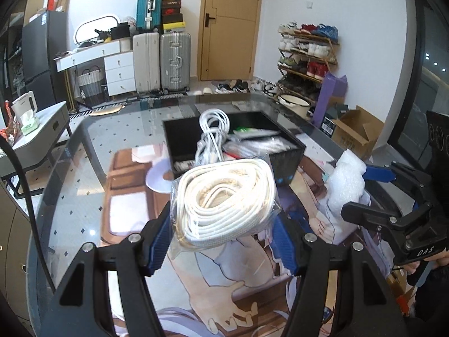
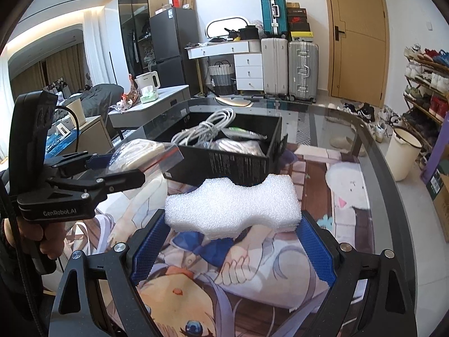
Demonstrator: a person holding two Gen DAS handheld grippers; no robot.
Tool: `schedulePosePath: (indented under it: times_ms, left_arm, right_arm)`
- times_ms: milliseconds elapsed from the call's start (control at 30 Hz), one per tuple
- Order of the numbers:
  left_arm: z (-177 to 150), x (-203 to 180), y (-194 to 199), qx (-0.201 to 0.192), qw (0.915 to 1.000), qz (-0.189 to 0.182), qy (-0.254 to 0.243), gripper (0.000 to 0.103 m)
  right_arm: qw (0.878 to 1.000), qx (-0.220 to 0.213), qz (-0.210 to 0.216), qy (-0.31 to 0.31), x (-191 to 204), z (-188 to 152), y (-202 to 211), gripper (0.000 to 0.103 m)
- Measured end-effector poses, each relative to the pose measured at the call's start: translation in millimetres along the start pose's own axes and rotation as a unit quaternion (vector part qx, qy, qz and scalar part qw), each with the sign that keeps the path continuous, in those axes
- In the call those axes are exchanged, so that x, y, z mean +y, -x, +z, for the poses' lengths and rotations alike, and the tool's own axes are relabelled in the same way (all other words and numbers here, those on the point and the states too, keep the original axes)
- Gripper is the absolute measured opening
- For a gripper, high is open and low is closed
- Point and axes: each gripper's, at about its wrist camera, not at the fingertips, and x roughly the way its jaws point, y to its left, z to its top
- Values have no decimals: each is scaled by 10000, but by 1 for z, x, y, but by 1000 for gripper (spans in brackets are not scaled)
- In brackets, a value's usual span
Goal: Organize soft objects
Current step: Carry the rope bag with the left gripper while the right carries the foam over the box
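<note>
Coiled white flat cord sealed in a clear plastic bag (image 1: 224, 202) sits clamped between the 2 blue-padded fingers of our left gripper (image 1: 223, 234), the pads pressing the bag from both sides so that it hangs above the printed anime desk mat (image 1: 224, 295). From the right wrist view we see the same bagged cord (image 2: 140, 151) held at the left, raised just beside the near corner of the open black cardboard box (image 2: 244, 165).

Our right gripper (image 2: 233, 241) grips a white foam block with wavy notched edges (image 2: 233, 206); its blue pads meet the block's 2 ends and the block is lifted clear of the mat, close in front of the box's near wall. In the left wrist view that foam block (image 1: 346, 179) shows to the right of the box (image 1: 286, 165), pinched between the right gripper's (image 1: 362, 188) fingers.

Inside the box lies a bundle of white cables (image 2: 207, 129), and beside it what looks like several flat plastic-wrapped packets (image 2: 238, 143), though glare keeps us from telling them apart. The box stands on the far part of the mat, which covers a dark glass-topped table (image 1: 73, 168).

Beyond the table we see 2 upright silver suitcases (image 1: 161, 61) by a tan wooden door (image 1: 230, 25), a teal suitcase (image 1: 148, 5) stacked above them, and a wooden shoe rack full of shoes (image 1: 307, 53) against the right wall.
</note>
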Motion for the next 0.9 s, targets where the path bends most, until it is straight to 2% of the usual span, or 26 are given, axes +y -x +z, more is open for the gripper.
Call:
schedulePosePath:
  times_ms: [367, 900]
  left_arm:
    - [30, 13, 2, -316, 9993, 173, 48, 64]
    - [46, 18, -12, -398, 9989, 256, 58, 64]
  right_arm:
    - [9994, -249, 26, 232, 4, 35, -4, 91]
    - [9987, -349, -79, 352, -1, 64, -19, 91]
